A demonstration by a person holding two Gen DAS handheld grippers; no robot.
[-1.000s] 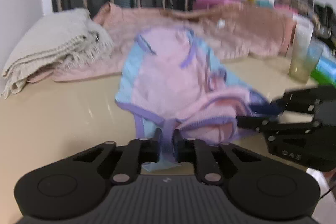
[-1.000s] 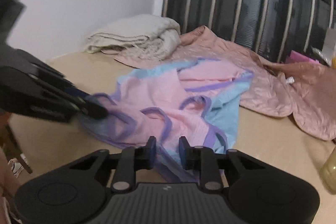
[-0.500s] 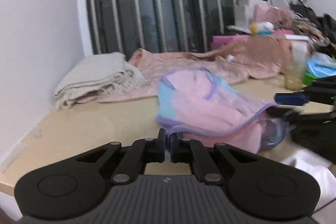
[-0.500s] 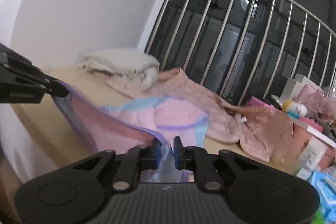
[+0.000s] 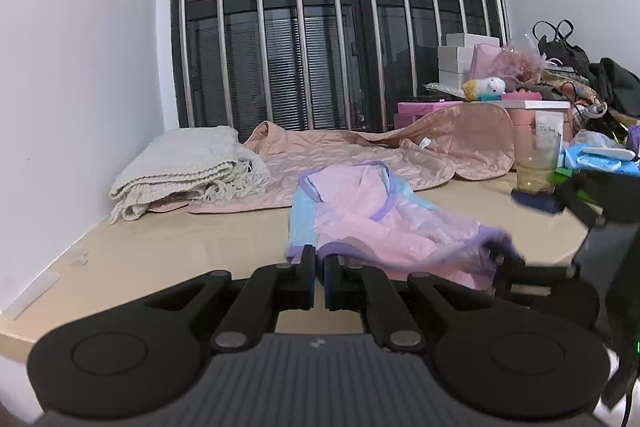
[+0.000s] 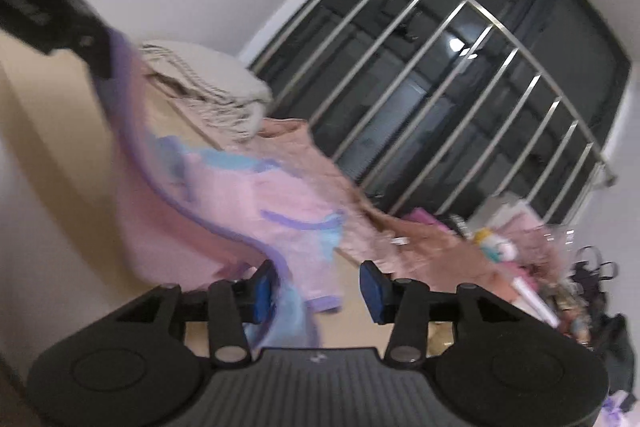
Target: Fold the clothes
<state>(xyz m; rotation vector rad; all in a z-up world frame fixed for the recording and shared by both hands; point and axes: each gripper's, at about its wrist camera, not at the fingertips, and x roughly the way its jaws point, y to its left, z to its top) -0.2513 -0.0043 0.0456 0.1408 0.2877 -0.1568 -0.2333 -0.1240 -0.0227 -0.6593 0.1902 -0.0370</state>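
Risks a skewed, bunched fold: right gripper [image 6: 320, 285], rolled sideways, jaws just opening with the pink garment [image 5: 384, 223] hem slipping beside one pad, no longer pinched. Left gripper [image 5: 320, 277] near level, clamped narrow on the purple-trimmed edge. Garment draped across the beige table [image 5: 160, 251], front edge lifted.
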